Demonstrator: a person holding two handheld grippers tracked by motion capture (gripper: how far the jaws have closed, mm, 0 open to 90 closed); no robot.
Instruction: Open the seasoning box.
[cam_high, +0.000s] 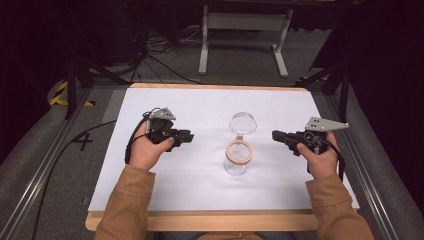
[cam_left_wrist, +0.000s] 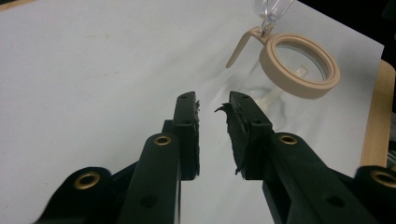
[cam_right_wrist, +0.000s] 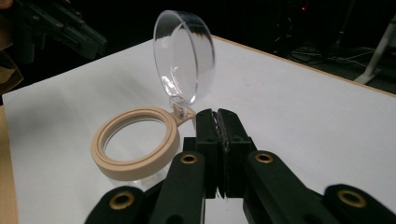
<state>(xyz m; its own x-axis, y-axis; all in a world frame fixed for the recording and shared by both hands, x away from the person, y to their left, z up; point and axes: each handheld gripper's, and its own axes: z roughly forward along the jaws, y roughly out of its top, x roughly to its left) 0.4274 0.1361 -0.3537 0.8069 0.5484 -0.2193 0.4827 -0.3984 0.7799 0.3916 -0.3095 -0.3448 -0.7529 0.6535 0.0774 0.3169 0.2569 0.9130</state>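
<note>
Jar (cam_high: 236, 165) of clear glass stands upright, round lid (cam_high: 243, 122) flipped up; my left claw (cam_left_wrist: 214, 109) slightly spread, right claw (cam_right_wrist: 217, 119) pressed together.

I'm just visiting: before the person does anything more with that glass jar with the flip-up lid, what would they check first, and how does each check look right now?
1. Jar standing upright on the white sheet: ok.
2. Clear lid swung up on its hinge, mouth uncovered: ok.
3. Beige rim ring seated around the mouth: ok.
4. Left gripper free: ok, pads apart with nothing between them, short of the jar.
5. Right gripper free: ok, jaws together, nothing held, beside the hinge.
6. Anything inside the jar: cannot tell for sure; the glass looks empty.
</note>
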